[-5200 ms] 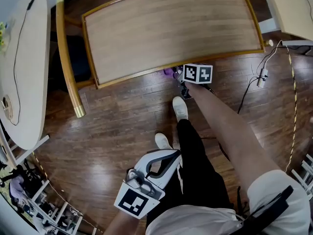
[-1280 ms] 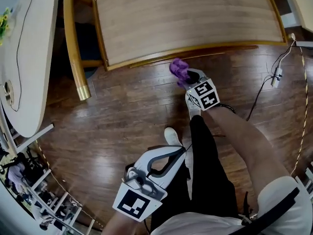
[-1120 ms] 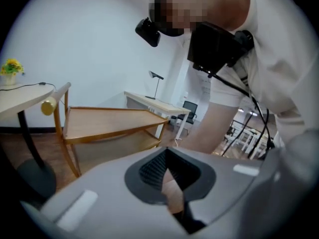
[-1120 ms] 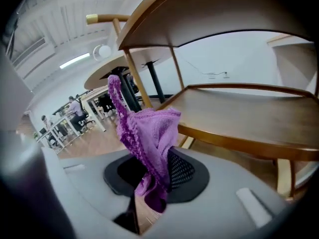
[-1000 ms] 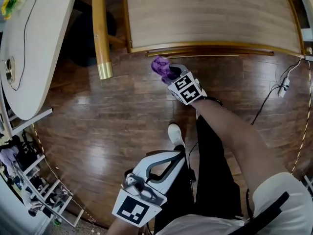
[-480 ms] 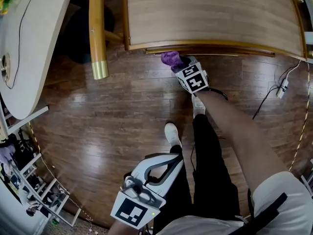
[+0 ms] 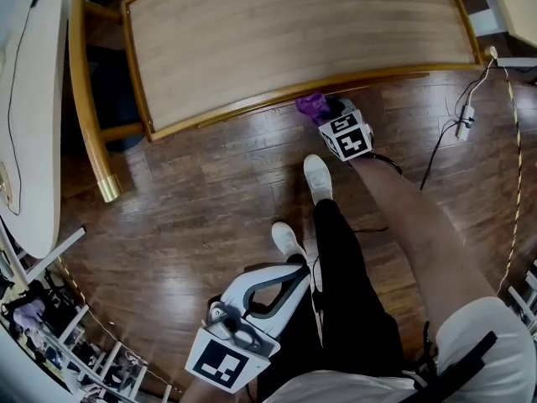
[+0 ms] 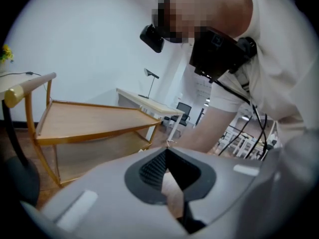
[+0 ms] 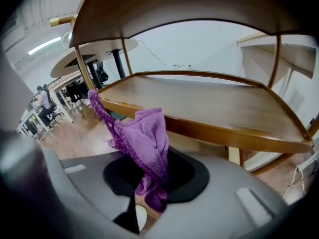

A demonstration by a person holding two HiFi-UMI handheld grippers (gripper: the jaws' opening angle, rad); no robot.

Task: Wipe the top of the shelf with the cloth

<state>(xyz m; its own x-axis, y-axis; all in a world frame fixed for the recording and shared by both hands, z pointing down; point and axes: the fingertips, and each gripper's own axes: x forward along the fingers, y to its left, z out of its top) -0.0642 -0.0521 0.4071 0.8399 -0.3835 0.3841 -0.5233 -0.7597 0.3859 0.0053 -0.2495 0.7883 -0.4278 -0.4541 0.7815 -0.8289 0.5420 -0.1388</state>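
- The right gripper (image 7: 327,109) is clamped shut on the cloth (image 9: 145,133), which is purple. A bunch of it stands up out of the closed jaws and one corner trails off to the left.
- The right gripper sits at the front edge of the shelf (image 7: 294,40), right of the middle. The head view shows the cloth just at that edge, over the floor (image 7: 185,200).
- In the right gripper view the shelf top arches overhead. The cloth hangs in front of the lower board (image 9: 209,101). I cannot tell whether the two touch.
- No part of the cloth lies on the shelf top.
- The left gripper (image 7: 284,277) is held low by the person's hip, well apart from the shelf. Its jaws meet at the tips with nothing between them.
- Two white shoes (image 7: 317,177) stand on the floor between the grippers.
- A cable (image 7: 463,120) lies on the floor to the right of the shelf.
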